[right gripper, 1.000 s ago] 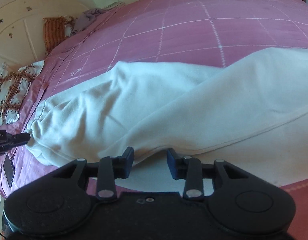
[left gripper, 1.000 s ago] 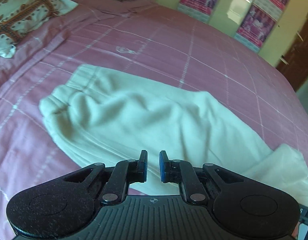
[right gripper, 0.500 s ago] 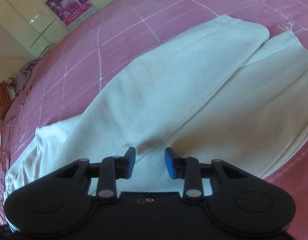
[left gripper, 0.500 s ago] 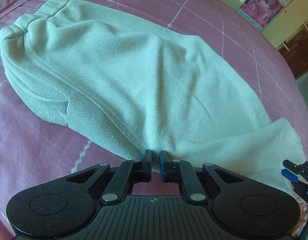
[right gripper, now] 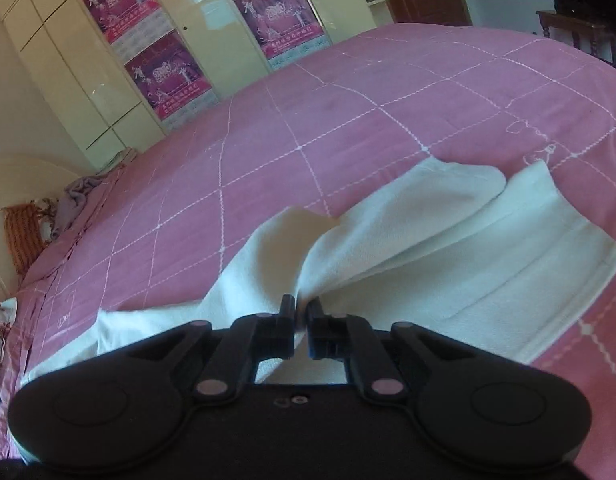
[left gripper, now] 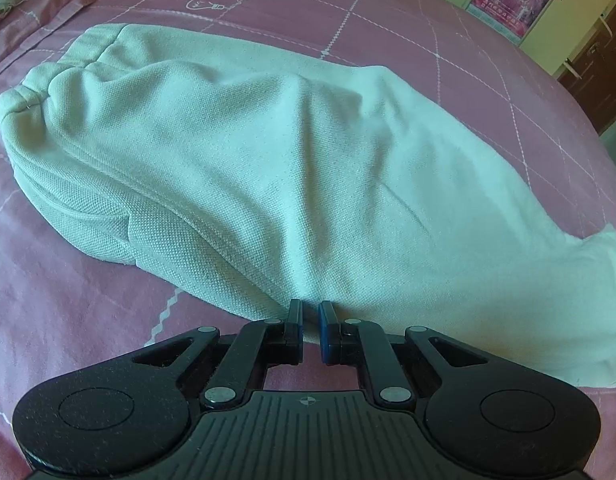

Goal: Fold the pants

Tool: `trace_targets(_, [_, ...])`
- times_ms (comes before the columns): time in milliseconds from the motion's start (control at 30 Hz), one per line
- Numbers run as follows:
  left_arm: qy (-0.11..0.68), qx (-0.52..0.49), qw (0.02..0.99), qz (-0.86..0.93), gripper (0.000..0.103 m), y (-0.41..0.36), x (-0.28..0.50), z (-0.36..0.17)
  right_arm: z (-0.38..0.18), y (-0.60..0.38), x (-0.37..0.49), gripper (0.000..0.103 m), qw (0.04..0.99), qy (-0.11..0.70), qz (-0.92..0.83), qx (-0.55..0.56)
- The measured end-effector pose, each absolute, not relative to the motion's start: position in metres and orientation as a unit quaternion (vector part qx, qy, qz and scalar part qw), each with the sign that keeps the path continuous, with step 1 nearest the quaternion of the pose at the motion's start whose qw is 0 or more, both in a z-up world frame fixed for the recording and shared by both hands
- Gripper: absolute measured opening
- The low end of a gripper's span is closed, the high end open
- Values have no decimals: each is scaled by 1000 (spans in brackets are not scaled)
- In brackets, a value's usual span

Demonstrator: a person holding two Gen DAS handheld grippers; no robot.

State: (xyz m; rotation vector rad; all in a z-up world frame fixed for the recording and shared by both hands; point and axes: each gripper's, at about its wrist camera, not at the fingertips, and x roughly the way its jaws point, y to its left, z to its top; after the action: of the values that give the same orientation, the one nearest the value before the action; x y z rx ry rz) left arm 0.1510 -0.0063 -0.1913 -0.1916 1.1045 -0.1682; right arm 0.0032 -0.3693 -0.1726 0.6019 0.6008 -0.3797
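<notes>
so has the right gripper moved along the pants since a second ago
Yes. The right gripper went from the waist end toward the leg hems, turning to face the wardrobe, and its jaws have just been closing, now pinching the pants.

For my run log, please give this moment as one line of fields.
stage: grasp | left gripper: shut on pants edge | right gripper: just closed, shut on pants | surface: pink bedspread
</notes>
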Motion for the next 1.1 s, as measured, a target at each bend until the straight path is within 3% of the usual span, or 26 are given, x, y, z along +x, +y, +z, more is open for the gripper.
trace_targets(200, [521,-70,847,-74,10,-14,151,-186,-230,-366,-7,7,860,380,-202,275])
trace_targets(267, [514,-60,853,-71,11,-21,149,-179,-223,-367,-3,18,864,371,-191,282])
trace_targets(333, [502,-56,859,-82,11,-32,145,-171,-214,-376,-6,37,866,347,-179,313])
trace_targets(467, [500,-47,857,-112,11,-63,139,-165,-208,-406,-22,42,861,321,-210,335])
trace_targets(867, [515,-17,851,-107,11,-99,127,-182,-244,-501,-8,27,821,292,-269,411])
trace_targets(933, [515,-17,851,-104,11,-99,128,-183,-246,-505,1,4,822,295,-265,409])
trace_targets(1100, [510,-2,854,-105,11,-103,125,-183,-191,-483,-15,4,877,237,-255,332])
